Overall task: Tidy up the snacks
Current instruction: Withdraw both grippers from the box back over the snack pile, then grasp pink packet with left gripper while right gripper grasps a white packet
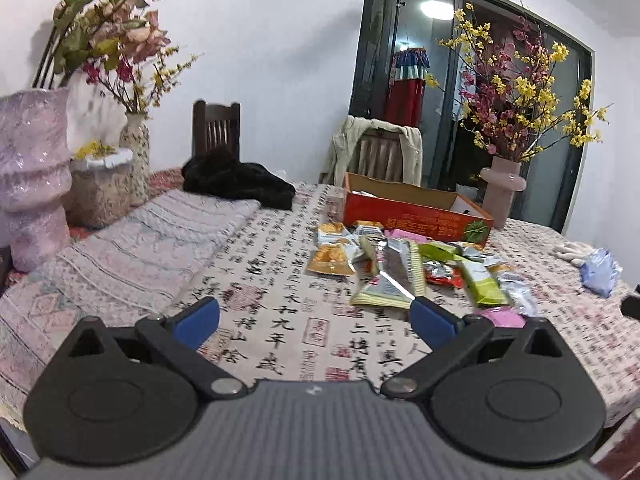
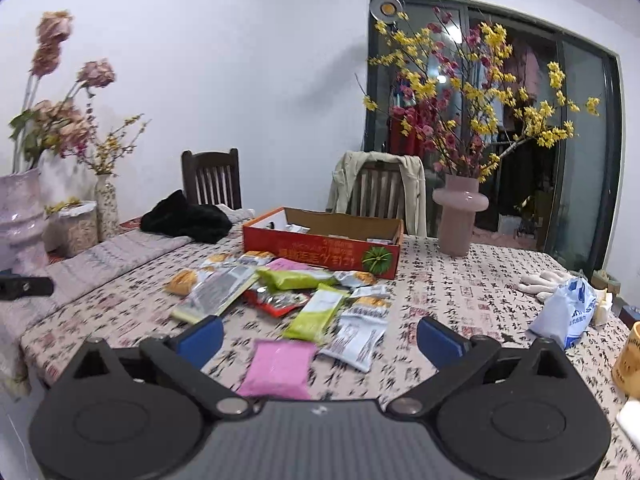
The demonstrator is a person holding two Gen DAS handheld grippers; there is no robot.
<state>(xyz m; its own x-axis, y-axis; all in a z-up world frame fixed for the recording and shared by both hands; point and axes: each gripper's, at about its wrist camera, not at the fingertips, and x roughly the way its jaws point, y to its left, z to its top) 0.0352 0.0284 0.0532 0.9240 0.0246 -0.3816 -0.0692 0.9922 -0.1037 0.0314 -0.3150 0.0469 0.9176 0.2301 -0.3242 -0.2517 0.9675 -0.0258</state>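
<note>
1. The left gripper (image 1: 316, 316) is wide open, and nothing is between its blue fingers (image 1: 199, 317). It hangs above the tabletop (image 1: 256, 292), in front of the snacks.
2. The right gripper (image 2: 320, 338) is also wide open and holds nothing. A pink packet (image 2: 280, 368) lies on the cloth just below the gap between its fingers, but the fingers do not touch it.
3. The snacks (image 2: 280, 296) lie in a loose pile on the tabletop, in front of a red cardboard box (image 2: 324, 248). The pile has green packets (image 2: 316, 312), orange packets (image 1: 330, 258), a red packet (image 2: 276, 302) and a long silver packet (image 1: 390, 276).
4. The red cardboard box is open at the top, and a few small things are inside; I cannot tell what they are.
5. Behind the box on the right stands a pink vase (image 2: 458, 216) with yellow and red flowers.
6. A black cloth (image 1: 240, 180) lies on the far left part of the tabletop, near a dark chair (image 1: 216, 128).
7. A white glove (image 2: 544, 280) and a blue and white bag (image 2: 564, 312) lie at the right side, well apart from the pile.
</note>
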